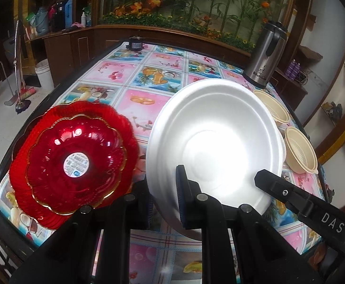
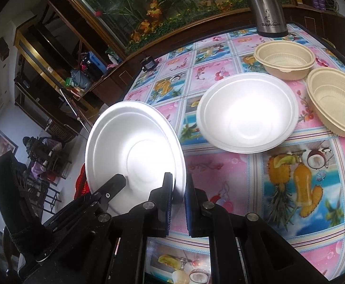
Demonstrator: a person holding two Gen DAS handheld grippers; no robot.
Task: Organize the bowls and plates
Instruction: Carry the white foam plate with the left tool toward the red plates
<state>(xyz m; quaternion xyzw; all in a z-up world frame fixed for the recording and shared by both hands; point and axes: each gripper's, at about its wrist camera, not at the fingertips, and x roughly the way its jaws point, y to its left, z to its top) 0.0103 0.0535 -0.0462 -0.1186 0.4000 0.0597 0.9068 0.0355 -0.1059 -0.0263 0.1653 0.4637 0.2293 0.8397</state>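
Above the fruit-print tablecloth (image 2: 290,177), one tilted white foam bowl (image 2: 134,151) is clamped at its rim by both the left gripper (image 1: 165,201) and the right gripper (image 2: 178,203).

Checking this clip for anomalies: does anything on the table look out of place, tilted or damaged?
The white foam plate stands out: it is tilted steeply, its near rim pinched by the left gripper and the right gripper at once. No spill or damage shows.
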